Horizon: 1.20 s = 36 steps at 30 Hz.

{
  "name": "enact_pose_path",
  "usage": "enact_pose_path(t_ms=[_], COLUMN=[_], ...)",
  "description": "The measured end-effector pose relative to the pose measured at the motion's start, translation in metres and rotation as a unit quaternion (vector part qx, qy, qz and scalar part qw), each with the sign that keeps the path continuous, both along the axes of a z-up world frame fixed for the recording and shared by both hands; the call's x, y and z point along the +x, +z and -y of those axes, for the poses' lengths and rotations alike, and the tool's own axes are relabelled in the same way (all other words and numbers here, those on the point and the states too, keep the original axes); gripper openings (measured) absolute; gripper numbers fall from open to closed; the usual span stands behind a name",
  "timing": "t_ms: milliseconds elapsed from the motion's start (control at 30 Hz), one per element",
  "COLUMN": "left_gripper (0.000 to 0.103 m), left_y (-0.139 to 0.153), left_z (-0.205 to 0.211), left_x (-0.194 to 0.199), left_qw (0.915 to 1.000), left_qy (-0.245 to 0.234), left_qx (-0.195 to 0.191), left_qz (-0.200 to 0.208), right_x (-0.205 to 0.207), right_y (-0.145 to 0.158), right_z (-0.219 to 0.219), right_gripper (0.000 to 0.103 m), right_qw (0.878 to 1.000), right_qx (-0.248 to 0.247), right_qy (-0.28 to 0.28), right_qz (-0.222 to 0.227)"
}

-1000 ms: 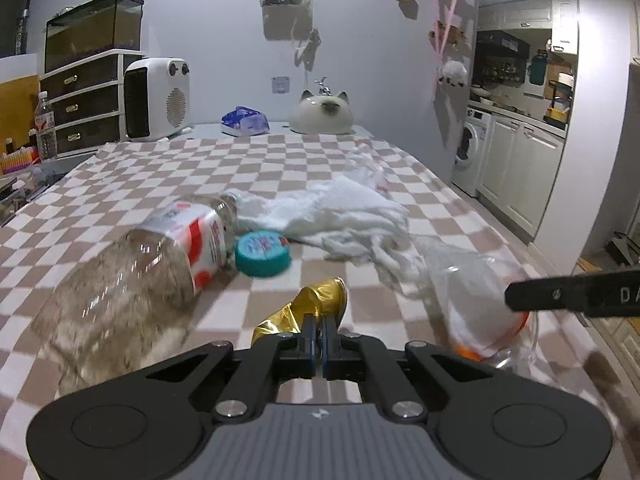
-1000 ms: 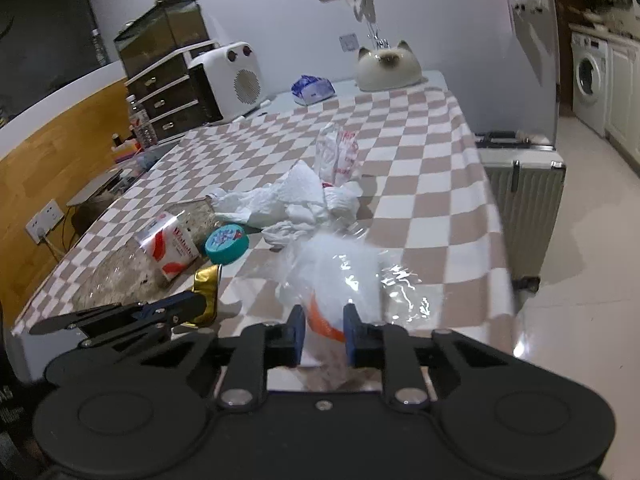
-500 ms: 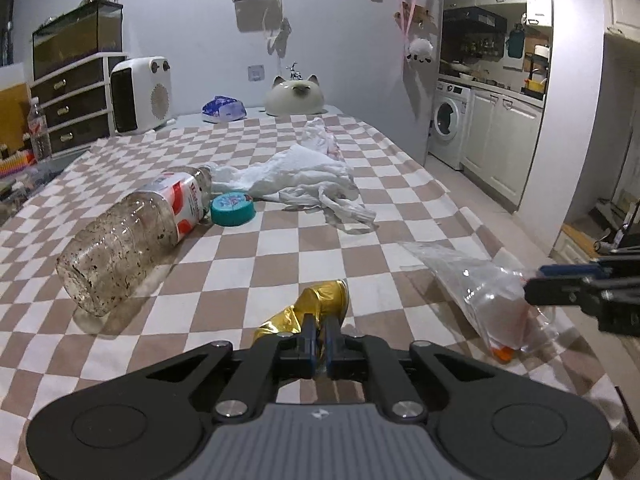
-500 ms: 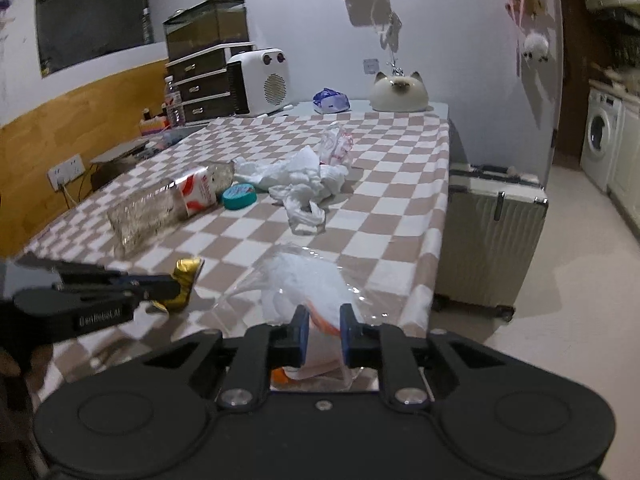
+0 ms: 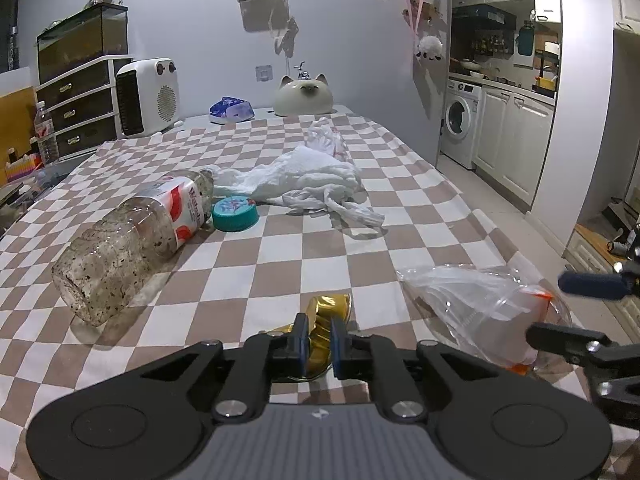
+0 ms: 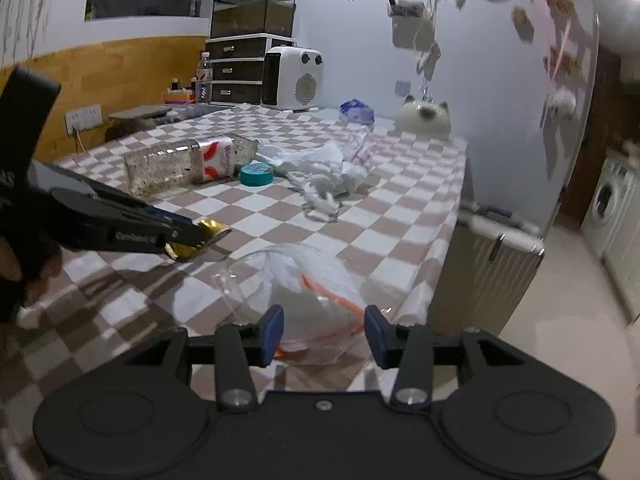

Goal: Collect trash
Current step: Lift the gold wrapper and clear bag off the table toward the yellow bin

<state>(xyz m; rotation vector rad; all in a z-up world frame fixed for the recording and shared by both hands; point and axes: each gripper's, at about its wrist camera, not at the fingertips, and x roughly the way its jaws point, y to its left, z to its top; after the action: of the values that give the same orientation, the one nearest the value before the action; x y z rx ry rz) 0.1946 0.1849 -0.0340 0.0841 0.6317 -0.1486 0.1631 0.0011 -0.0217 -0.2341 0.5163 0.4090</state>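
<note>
On the checkered tablecloth (image 5: 280,248) my left gripper (image 5: 319,334) is shut on a crumpled gold foil wrapper (image 5: 328,308), its jaws just starting to part. From the right wrist view the left gripper (image 6: 196,232) holds the gold wrapper (image 6: 208,230) low over the cloth. My right gripper (image 6: 324,334) is opening. A clear plastic bag with orange inside (image 6: 304,276) lies between its pads at the table's edge, and they do not press it. Farther back lie an empty plastic bottle (image 5: 132,240), a teal lid (image 5: 235,214) and crumpled white bags (image 5: 312,176).
A white heater (image 5: 148,96), a tissue pack (image 5: 232,110) and a cat-shaped ornament (image 5: 304,94) stand at the table's far end. A grey suitcase (image 6: 488,272) stands against the table's right side. Drawers (image 5: 80,112) are at the left and a washing machine (image 5: 460,120) at the right.
Both grippers have drawn back toward the table's near edge, dragging the wrapper and the bag along. The right jaws have spread off the clear bag and that gripper has rolled.
</note>
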Motion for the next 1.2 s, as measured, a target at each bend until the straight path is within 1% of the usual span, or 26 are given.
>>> enact_pose_path(t_ms=[67,133,200,300,333,367,433,467,500,533,567,600,633,667,800,900,933,967,1000,1033,1067,1133,1167,1200], left_gripper=[0.022,0.032,0.037,0.038,0.038,0.038,0.039,0.04,0.044,0.05,0.054,0.063,0.069,0.069,0.069,0.069,0.069,0.069,0.066,0.059,0.056,0.043,0.04,0.029], left_y=[0.0,0.0,-0.001,-0.001,-0.001,-0.001,0.0,0.0,0.0,0.001,0.001,0.002,0.002,0.002,0.0,-0.007,-0.008,-0.009,-0.009,-0.009,-0.009,-0.01,-0.009,-0.009], left_z=[0.0,0.002,0.004,0.006,0.007,0.006,0.007,0.007,0.007,0.007,0.007,0.008,0.008,0.009,0.012,0.011,0.01,0.009,0.007,0.006,0.005,0.005,0.007,0.008], left_x=[-0.001,-0.001,0.0,0.002,0.003,0.004,0.007,0.008,0.008,0.009,0.009,0.01,0.01,0.01,0.017,0.023,0.024,0.025,0.026,0.026,0.027,0.026,0.025,0.024], left_qw=[1.0,1.0,0.9999,0.9999,0.9999,0.9999,0.9999,0.9998,0.9997,0.9995,0.9993,0.999,0.9987,0.9982,0.9952,0.9925,0.9923,0.9929,0.9937,0.994,0.9943,0.9949,0.9949,0.9947], left_qy=[-0.004,-0.009,-0.014,-0.014,-0.013,-0.013,-0.011,-0.011,-0.011,-0.012,-0.014,-0.018,-0.023,-0.028,-0.047,-0.057,-0.056,-0.055,-0.054,-0.054,-0.054,-0.059,-0.059,-0.053], left_qx=[-0.001,0.001,0.003,0.007,0.007,0.008,0.013,0.017,0.023,0.028,0.033,0.04,0.047,0.054,0.086,0.106,0.109,0.103,0.096,0.092,0.088,0.078,0.078,0.086], left_qz=[0.0,0.001,0.001,0.0,0.0,0.0,0.0,0.001,0.002,0.002,0.003,0.004,0.004,0.005,-0.005,-0.02,-0.022,-0.022,-0.024,-0.024,-0.024,-0.025,-0.024,-0.023], right_x=[0.0,0.001,0.002,0.012,0.014,0.015,0.018,0.019,0.02,0.021,0.021,0.022,0.022,0.022,0.023,0.024,0.024,0.025,0.025,0.025,0.026,0.027,0.027,0.028], right_y=[-0.002,-0.004,-0.008,-0.013,-0.014,-0.014,-0.014,-0.013,-0.013,-0.013,-0.012,-0.013,-0.013,-0.013,-0.012,-0.011,-0.011,-0.01,-0.01,-0.01,-0.01,-0.009,-0.008,-0.008], right_z=[-0.006,-0.014,-0.021,-0.03,-0.032,-0.032,-0.032,-0.031,-0.029,-0.028,-0.026,-0.025,-0.024,-0.023,-0.02,-0.018,-0.017,-0.017,-0.016,-0.016,-0.015,-0.013,-0.013,-0.012], right_gripper=[0.052,0.053,0.053,0.05,0.046,0.04,0.033,0.027,0.023,0.022,0.02,0.019,0.018,0.017,0.015,0.015,0.015,0.015,0.015,0.015,0.015,0.015,0.015,0.014], right_qw=[0.999,0.997,0.994,0.991,0.991,0.992,0.993,0.993,0.994,0.995,0.995,0.995,0.996,0.996,0.997,0.997,0.998,0.998,0.998,0.998,0.998,0.999,0.999,0.999], right_qx=[-0.028,-0.057,-0.085,-0.115,-0.116,-0.113,-0.106,-0.103,-0.098,-0.094,-0.09,-0.087,-0.085,-0.083,-0.072,-0.065,-0.061,-0.059,-0.057,-0.054,-0.052,-0.047,-0.044,-0.042], right_qy=[0.003,0.012,0.026,0.032,0.031,0.031,0.025,0.021,0.018,0.017,0.016,0.016,0.015,0.014,0.012,0.01,0.01,0.01,0.01,0.009,0.009,0.008,0.007,0.006], right_qz=[0.024,0.047,0.065,0.056,0.053,0.051,0.05,0.049,0.046,0.042,0.039,0.038,0.037,0.036,0.033,0.032,0.031,0.03,0.029,0.028,0.027,0.024,0.023,0.022])
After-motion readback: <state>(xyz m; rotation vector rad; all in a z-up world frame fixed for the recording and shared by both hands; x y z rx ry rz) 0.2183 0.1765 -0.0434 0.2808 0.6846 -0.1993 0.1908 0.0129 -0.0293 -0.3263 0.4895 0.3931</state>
